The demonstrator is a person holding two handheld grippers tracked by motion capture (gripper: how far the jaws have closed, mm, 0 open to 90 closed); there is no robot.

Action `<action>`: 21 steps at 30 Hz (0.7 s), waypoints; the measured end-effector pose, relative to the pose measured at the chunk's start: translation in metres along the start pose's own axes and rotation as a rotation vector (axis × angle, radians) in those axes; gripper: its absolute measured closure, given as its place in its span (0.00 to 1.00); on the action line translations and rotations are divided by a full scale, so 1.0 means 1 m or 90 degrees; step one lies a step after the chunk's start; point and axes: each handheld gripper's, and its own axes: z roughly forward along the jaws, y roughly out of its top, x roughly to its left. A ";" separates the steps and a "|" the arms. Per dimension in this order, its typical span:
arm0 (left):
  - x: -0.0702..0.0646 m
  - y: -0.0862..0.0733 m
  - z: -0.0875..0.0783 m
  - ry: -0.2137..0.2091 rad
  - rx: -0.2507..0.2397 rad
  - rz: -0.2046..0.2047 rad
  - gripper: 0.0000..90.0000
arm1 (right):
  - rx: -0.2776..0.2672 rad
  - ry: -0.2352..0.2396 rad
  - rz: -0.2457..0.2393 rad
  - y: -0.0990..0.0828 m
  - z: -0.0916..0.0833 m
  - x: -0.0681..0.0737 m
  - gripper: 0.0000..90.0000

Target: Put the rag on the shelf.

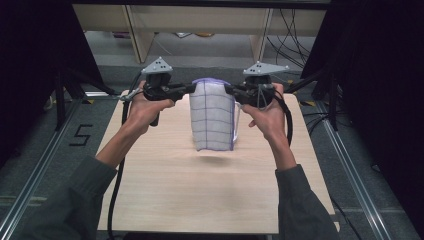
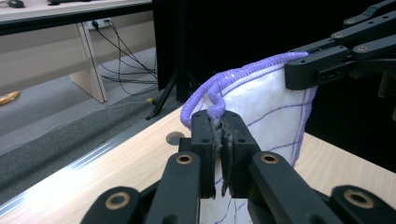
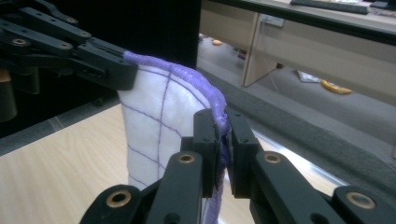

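Note:
A white cloth [image 1: 213,117] with a purple grid and a purple stitched border hangs above the wooden table [image 1: 165,190], its lower edge just off the surface. My left gripper [image 1: 192,88] is shut on the cloth's top left corner, and my right gripper [image 1: 229,89] is shut on its top right corner. In the left gripper view the jaws pinch the purple hem [image 2: 219,112] of the cloth [image 2: 261,105], with the right gripper [image 2: 293,74] holding the far corner. In the right gripper view the jaws clamp the hem [image 3: 222,116] of the cloth [image 3: 154,116], and the left gripper [image 3: 130,72] grips the opposite corner.
Black stands and curtains flank the table on both sides. Beyond the far edge lie a grey floor, wooden furniture legs [image 1: 141,37] and loose cables [image 1: 292,35]. A round hole [image 2: 175,137] sits in the tabletop near its far edge.

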 end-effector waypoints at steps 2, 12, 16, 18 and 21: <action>0.002 0.004 0.002 0.005 -0.001 0.000 0.94 | -0.002 0.001 -0.003 0.005 0.003 -0.004 0.94; 0.017 0.023 0.015 0.026 -0.010 -0.025 0.94 | -0.015 -0.025 0.013 0.023 0.015 -0.023 0.94; 0.024 0.025 0.026 0.038 -0.002 -0.028 0.94 | -0.012 -0.041 0.025 0.024 0.024 -0.032 0.94; 0.029 0.027 0.031 0.037 0.000 -0.035 0.94 | -0.007 -0.044 0.028 0.024 0.031 -0.037 0.94; 0.038 0.028 0.042 0.036 -0.009 -0.047 0.94 | -0.011 -0.057 0.033 0.025 0.040 -0.046 0.94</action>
